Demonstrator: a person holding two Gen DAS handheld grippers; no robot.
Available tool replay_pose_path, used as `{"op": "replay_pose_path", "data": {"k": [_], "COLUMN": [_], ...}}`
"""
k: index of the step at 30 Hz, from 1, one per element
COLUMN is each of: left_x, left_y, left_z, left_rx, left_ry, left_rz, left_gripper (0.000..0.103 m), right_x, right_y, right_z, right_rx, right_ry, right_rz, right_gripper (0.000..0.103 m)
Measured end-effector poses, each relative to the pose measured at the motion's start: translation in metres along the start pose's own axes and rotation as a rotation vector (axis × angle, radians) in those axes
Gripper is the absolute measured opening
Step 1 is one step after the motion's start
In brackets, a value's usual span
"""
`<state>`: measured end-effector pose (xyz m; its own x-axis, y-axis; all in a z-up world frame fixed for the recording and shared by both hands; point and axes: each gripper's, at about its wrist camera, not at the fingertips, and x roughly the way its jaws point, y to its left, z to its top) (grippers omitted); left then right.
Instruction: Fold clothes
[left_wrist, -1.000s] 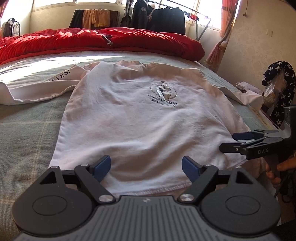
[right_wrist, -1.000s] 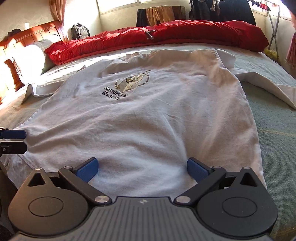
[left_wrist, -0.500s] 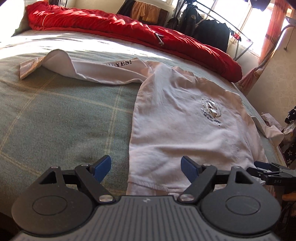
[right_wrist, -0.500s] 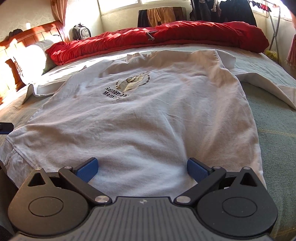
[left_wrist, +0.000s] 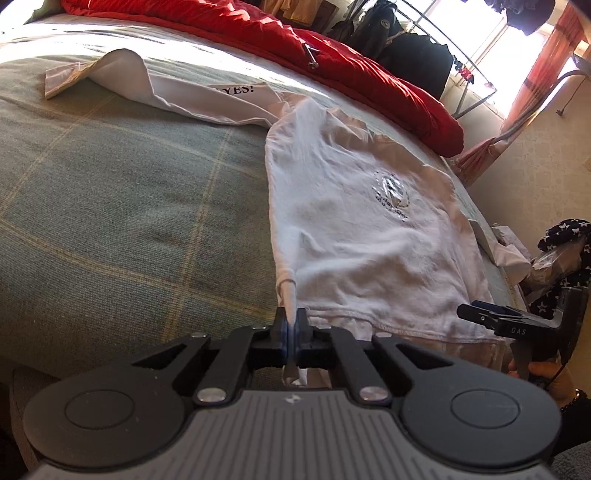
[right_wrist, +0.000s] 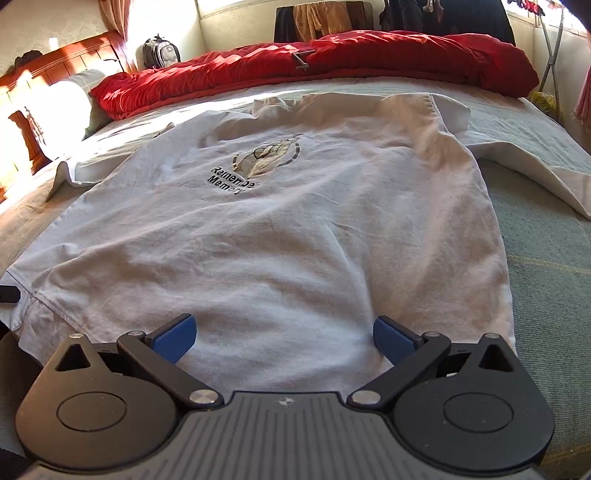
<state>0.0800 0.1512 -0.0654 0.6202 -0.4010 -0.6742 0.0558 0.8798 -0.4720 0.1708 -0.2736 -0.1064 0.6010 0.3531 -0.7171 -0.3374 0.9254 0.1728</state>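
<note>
A white long-sleeved shirt (left_wrist: 369, 240) with a round logo lies face up on the bed, both sleeves spread out. My left gripper (left_wrist: 290, 325) is shut on the shirt's near left hem corner, and a pinched ridge of cloth runs up from its pads. The right wrist view shows the same shirt (right_wrist: 277, 229), with my right gripper (right_wrist: 284, 334) open low over the hem near its right side and cloth lying between its blue pads (right_wrist: 173, 334). From the left wrist view the right gripper (left_wrist: 471, 312) appears at the shirt's right hem, held by a hand (left_wrist: 546, 373).
The bed has a green checked cover (left_wrist: 110, 221) and a red duvet (right_wrist: 332, 55) bunched along the far side. A wooden headboard (right_wrist: 44, 81) and pillow stand at the left. A clothes rack (left_wrist: 424, 40) and a star-patterned cloth (left_wrist: 569, 236) are at the right.
My left gripper moved left along the hem to the shirt's corner, rolled, and closed on the cloth. The right gripper stayed where it was, open.
</note>
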Motion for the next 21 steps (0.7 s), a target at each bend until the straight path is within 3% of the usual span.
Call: {"op": "replay_pose_path", "data": {"k": [1, 7, 10, 12, 14, 16, 19, 21], "left_x": [-0.008, -0.026, -0.024, -0.018, -0.001, 0.026, 0.066, 0.086], "left_y": [-0.003, -0.003, -0.028, -0.048, -0.070, -0.092, -0.109, -0.107], "left_z": [0.000, 0.007, 0.016, 0.020, 0.020, 0.014, -0.003, -0.016], "left_rx": [0.012, 0.108, 0.224, 0.314, 0.415, 0.538, 0.626, 0.587], "left_ry": [-0.007, -0.039, -0.098, -0.132, -0.146, -0.157, -0.080, 0.013], "left_rz": [-0.023, 0.232, 0.207, 0.172, 0.137, 0.111, 0.100, 0.089], "left_gripper": [0.001, 0.004, 0.014, 0.031, 0.040, 0.041, 0.042, 0.041], "right_x": [-0.004, -0.027, -0.028, -0.020, -0.011, 0.004, 0.021, 0.019], "right_y": [0.000, 0.015, 0.037, 0.054, 0.067, 0.074, 0.067, 0.052], "right_z": [0.002, 0.007, 0.013, 0.016, 0.017, 0.016, 0.009, -0.008], "right_rx": [-0.005, -0.100, -0.190, -0.256, -0.304, -0.322, -0.300, -0.271], "right_ry": [0.005, -0.075, -0.111, -0.123, -0.133, -0.114, -0.026, -0.003], "right_rz": [0.006, 0.040, 0.078, 0.084, 0.091, 0.076, 0.015, 0.000], "right_gripper": [0.103, 0.103, 0.103, 0.103, 0.103, 0.103, 0.103, 0.103]}}
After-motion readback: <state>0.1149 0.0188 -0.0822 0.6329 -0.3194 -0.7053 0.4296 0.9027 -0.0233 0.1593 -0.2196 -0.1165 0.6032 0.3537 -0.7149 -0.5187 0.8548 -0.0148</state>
